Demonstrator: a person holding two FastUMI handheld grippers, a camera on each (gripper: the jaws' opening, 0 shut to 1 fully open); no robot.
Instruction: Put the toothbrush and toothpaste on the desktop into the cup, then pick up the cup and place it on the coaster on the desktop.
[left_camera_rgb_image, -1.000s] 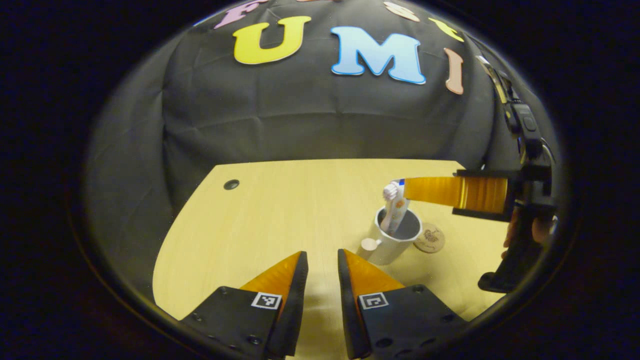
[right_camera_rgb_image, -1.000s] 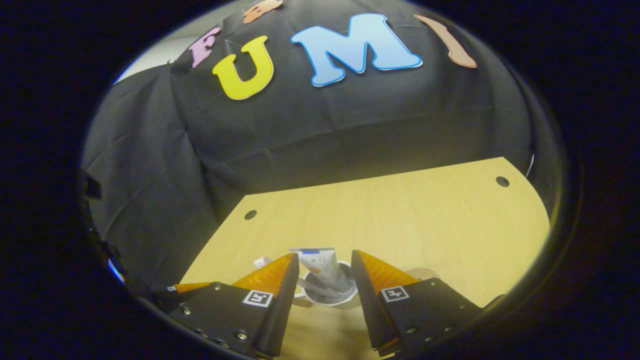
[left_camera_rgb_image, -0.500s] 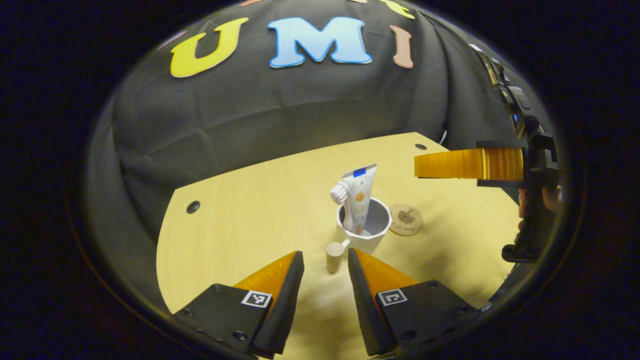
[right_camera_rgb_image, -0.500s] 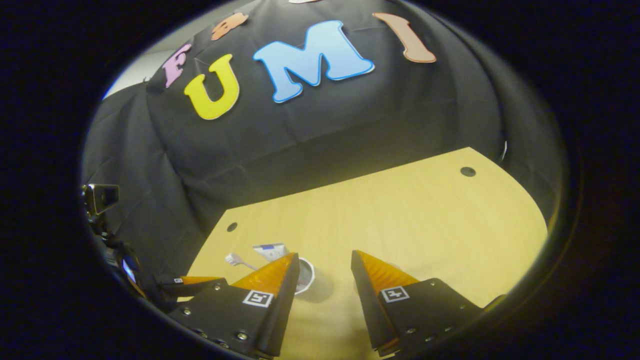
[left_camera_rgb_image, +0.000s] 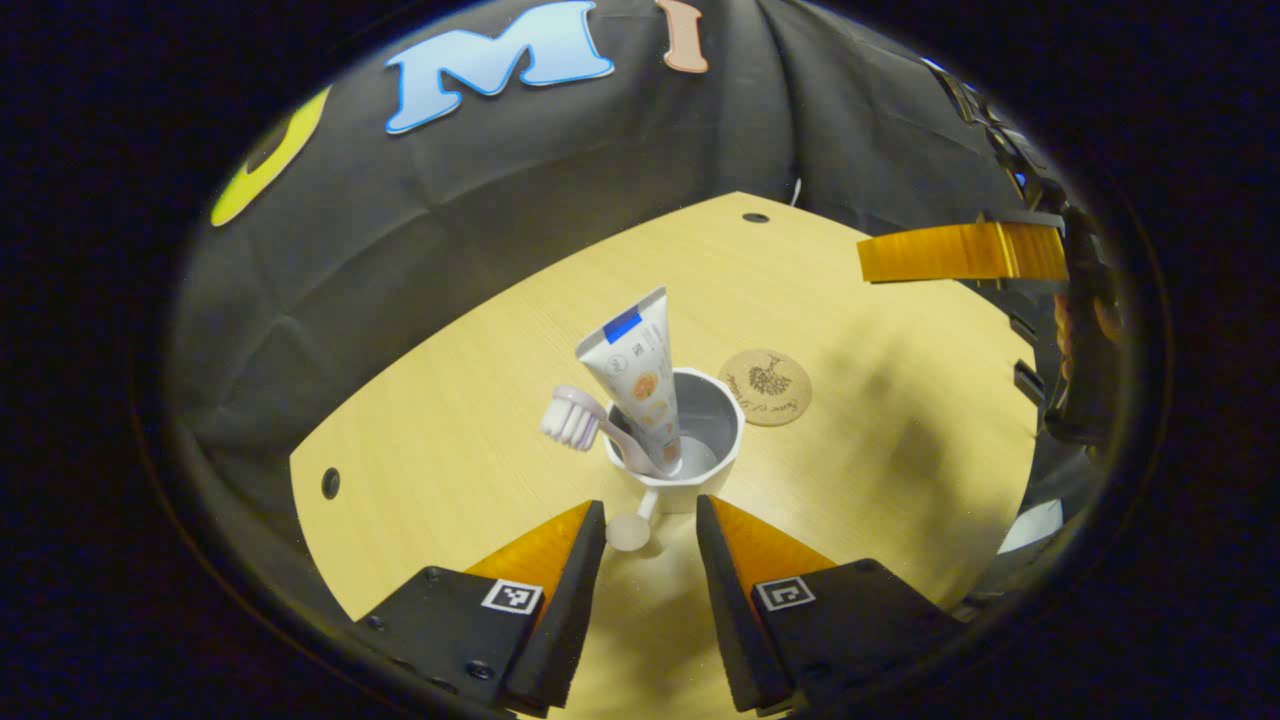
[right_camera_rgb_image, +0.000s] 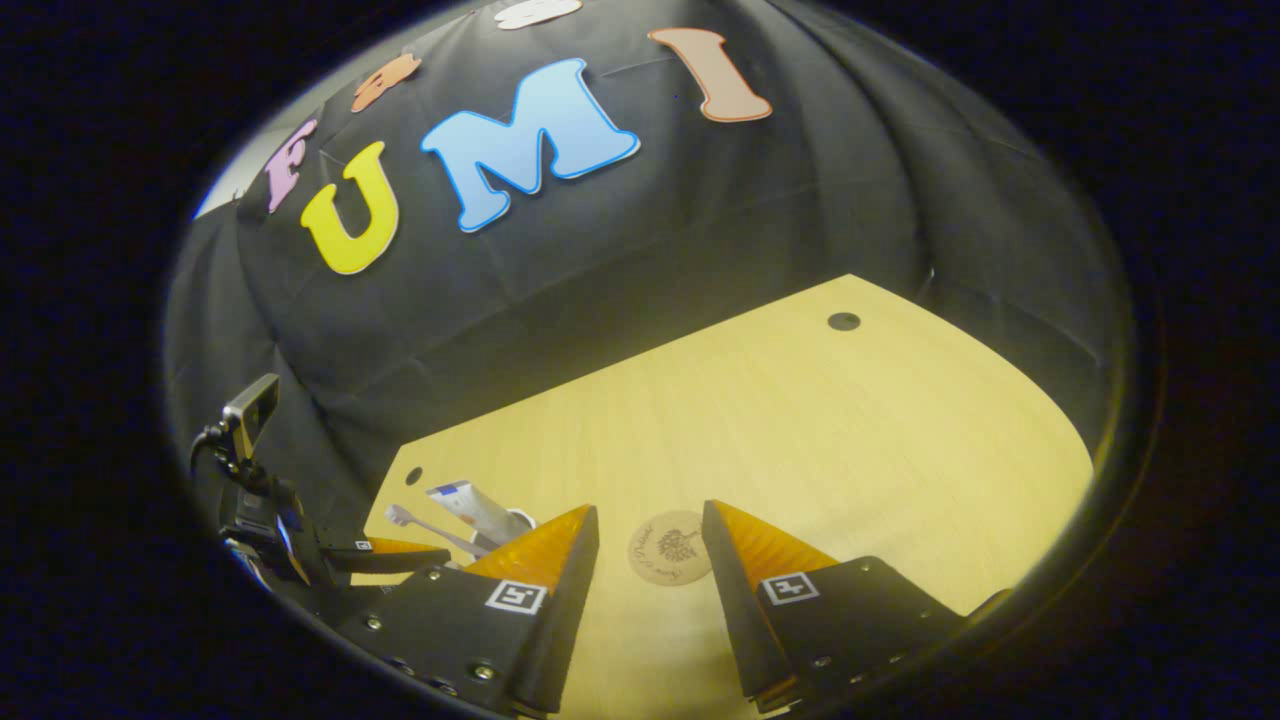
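Note:
A white cup stands on the wooden desktop with a toothpaste tube and a toothbrush leaning in it. Its handle lies between the tips of my open left gripper; I cannot tell whether a finger touches it. A round coaster lies just right of the cup. In the right gripper view my open right gripper hovers with the coaster between its tips. The cup, tube and toothbrush sit to its left, partly behind a finger.
The right gripper hangs above the desk's right side in the left gripper view, held by a hand. The left gripper shows low at left in the right gripper view. Cable holes mark the desk corners.
My left gripper has moved in on the cup until the handle lies between its tips. My right gripper has left the toothpaste in the cup and drawn away to the right, over the coaster.

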